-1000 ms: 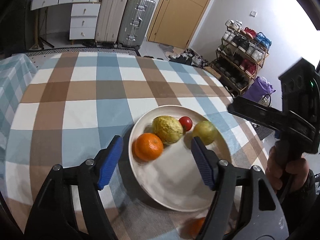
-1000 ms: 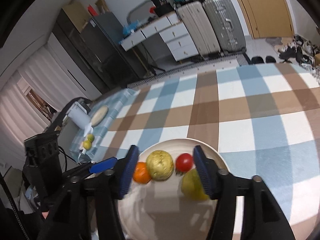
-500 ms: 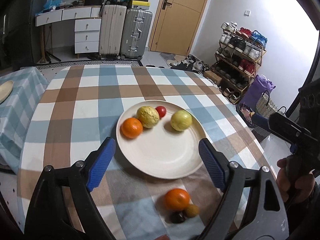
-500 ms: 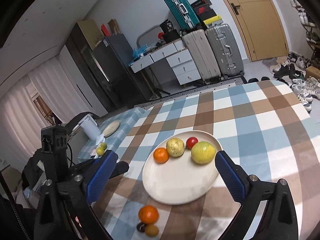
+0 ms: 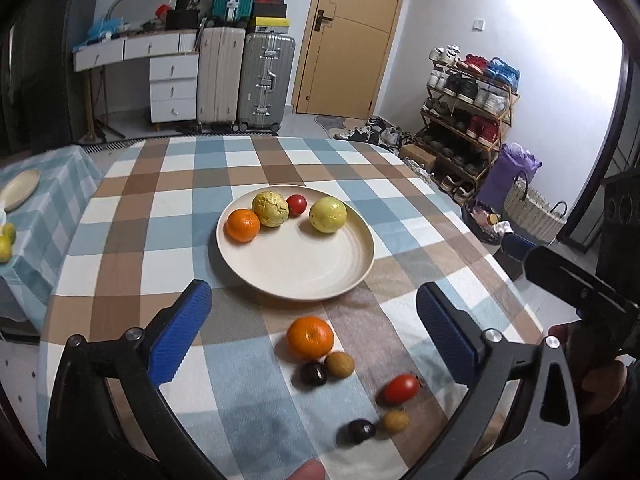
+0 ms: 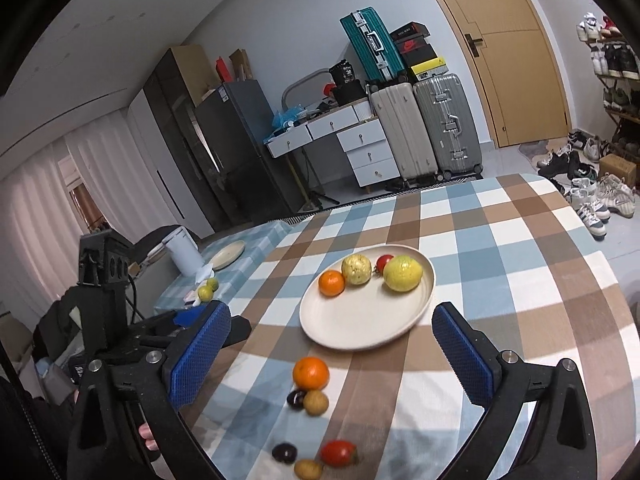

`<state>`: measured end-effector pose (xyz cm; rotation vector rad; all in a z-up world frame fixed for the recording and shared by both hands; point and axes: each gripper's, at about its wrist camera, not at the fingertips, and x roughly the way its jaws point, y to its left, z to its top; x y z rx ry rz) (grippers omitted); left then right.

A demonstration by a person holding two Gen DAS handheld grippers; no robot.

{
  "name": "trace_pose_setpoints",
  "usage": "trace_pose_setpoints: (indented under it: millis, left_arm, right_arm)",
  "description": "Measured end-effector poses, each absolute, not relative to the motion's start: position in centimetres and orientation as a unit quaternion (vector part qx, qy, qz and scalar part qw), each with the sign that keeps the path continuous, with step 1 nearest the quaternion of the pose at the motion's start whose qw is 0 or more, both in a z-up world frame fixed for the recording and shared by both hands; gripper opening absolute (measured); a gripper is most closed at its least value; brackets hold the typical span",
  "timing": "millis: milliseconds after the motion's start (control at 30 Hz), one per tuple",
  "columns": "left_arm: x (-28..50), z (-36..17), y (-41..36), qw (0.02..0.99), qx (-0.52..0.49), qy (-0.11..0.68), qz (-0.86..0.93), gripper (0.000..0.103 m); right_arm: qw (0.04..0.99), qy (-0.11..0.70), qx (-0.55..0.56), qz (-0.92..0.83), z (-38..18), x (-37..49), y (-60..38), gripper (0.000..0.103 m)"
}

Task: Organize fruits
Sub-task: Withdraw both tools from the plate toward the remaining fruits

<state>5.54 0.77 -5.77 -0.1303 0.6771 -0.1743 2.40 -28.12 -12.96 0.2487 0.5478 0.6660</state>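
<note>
A cream plate (image 5: pixel 304 276) (image 6: pixel 352 328) on the checked tablecloth holds an orange (image 5: pixel 243 225), a bumpy yellow fruit (image 5: pixel 270 209), a small red tomato (image 5: pixel 297 204) and a yellow-green fruit (image 5: pixel 328 214). Loose on the cloth in front of it lie a second orange (image 5: pixel 310 337) (image 6: pixel 311 373), two dark fruits (image 5: pixel 314 373), two small brown fruits (image 5: pixel 339 365) and a red tomato (image 5: pixel 399 389) (image 6: pixel 338 453). My left gripper (image 5: pixel 314 330) is open and empty above the loose fruits. My right gripper (image 6: pixel 330 354) is open and empty, held back from the plate.
A side table at the left holds a small plate (image 6: pixel 228 254), a white jug (image 6: pixel 182 250) and green-yellow fruits (image 6: pixel 208 289). Suitcases (image 5: pixel 244 76), drawers and a door stand behind the table. A shoe rack (image 5: pixel 468 108) is at the right. The table's round edge falls off on the right.
Both grippers have pulled back and up from the plate. The yellow-green fruit now lies free on the plate, and the loose fruits in front of the plate have come into view.
</note>
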Motion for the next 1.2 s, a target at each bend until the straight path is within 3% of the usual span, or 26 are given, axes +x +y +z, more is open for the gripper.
trace_pose_setpoints:
  millis: [400,1000,1100,1200]
  left_arm:
    - [1.2,-6.0,-0.9,0.941,-0.043,0.325,-0.084,0.102]
    - [1.4,-13.8,-0.9,0.892,-0.076,0.421,-0.145,0.102]
    - [1.6,-14.7,-1.1,0.885,-0.082,0.430,-0.157,0.098]
    - [1.7,-15.5,-1.2,0.880,-0.084,0.437,-0.166,0.088]
  right_arm:
    - [0.904,0.273,0.102,0.313,-14.7,-2.2,-28.0,0.103]
    - [0.896,0.321,0.111,0.287,-18.8,-3.5,-29.1,0.103]
    - [0.894,0.326,0.111,0.287,-19.3,-3.3,-28.9,0.103]
    - [0.891,0.332,0.110,0.289,-19.8,-3.1,-28.8,0.103]
